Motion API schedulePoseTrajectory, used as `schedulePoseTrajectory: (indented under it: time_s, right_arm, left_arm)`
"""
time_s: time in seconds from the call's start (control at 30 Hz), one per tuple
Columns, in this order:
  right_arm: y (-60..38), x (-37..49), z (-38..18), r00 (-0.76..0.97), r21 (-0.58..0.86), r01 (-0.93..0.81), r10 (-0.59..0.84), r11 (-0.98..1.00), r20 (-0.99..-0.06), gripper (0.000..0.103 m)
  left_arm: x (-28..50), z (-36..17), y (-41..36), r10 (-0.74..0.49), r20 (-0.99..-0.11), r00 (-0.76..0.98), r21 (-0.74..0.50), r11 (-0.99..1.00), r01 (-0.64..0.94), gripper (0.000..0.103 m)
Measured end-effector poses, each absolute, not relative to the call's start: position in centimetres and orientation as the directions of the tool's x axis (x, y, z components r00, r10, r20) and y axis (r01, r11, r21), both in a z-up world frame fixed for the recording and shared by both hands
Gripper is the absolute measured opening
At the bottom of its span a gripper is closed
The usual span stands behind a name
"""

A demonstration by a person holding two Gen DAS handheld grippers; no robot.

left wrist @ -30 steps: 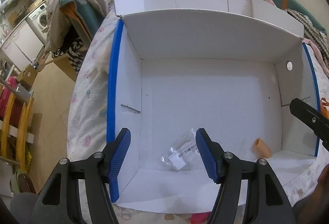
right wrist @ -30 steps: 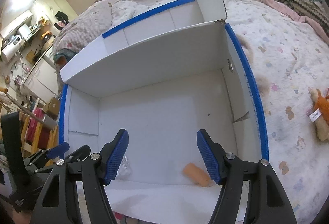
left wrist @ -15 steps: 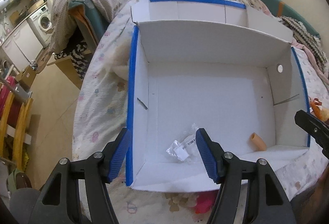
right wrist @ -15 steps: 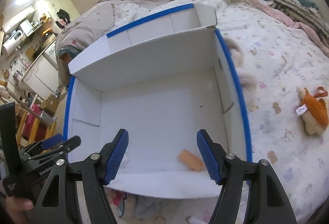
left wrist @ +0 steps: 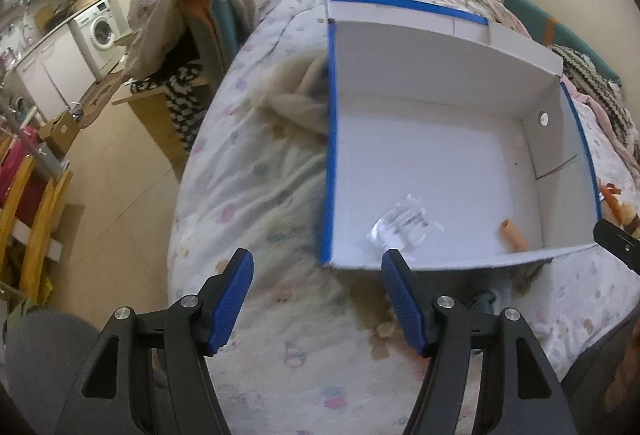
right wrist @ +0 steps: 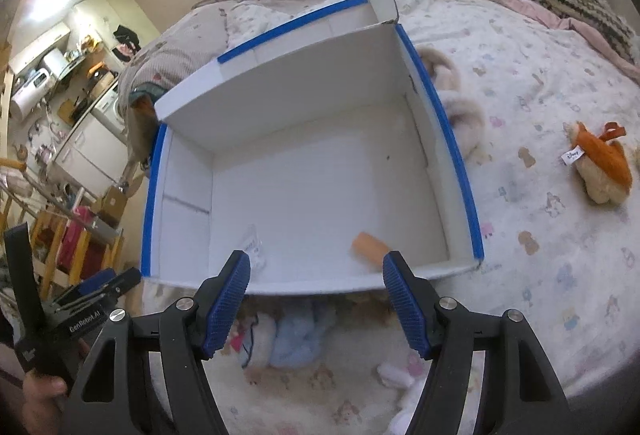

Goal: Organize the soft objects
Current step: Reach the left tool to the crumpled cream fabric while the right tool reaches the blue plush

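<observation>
Jaws of both grippers stand apart and hold nothing: the left gripper (left wrist: 316,301) hangs over the bed (left wrist: 256,195) off the near left corner of the box (left wrist: 420,55), and the right gripper (right wrist: 316,303) hangs over the box's near wall. Judged from this, sorting has hardly begun, for no soft toy lies in the box. Its white floor carries only a crumpled clear wrapper (left wrist: 400,225) toward the near left and a short orange tube (right wrist: 370,250) toward the near right, the two lying apart; whether either counts as a soft object cannot be told. All the toys remain outside: an orange-and-tan plush (right wrist: 602,163) with a white tag lies on the bed well to the right of the box; a beige plush (right wrist: 460,107) lies against the box's right wall; a pale blue plush (right wrist: 298,339) and a pink-and-white one (right wrist: 256,343) lie just in front of the near wall, below the right gripper; a white plush (right wrist: 400,379) lies nearer still. A beige cloth (left wrist: 296,99) is bunched against the left wall. Beyond the bed a washing machine (left wrist: 102,31) stands at the far left.
</observation>
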State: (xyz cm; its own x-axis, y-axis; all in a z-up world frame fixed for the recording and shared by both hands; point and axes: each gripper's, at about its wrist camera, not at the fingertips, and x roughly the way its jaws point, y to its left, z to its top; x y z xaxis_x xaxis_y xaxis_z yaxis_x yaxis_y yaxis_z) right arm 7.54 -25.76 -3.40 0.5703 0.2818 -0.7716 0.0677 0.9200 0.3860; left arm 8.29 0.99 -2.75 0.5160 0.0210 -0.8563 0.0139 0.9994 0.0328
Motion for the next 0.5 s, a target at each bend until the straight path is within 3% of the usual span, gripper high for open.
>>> schedulePoseTrajectory:
  time_s: [0.5]
  right_arm:
    - [-25.1, 4.6, -8.5, 0.452, 0.426, 0.073, 0.351, 0.902, -0.820, 0.072]
  left_arm:
    - [8.1, -8.3, 3.7, 0.050, -0.916, 0.398, 0.019, 0.996, -0.082, 0.064]
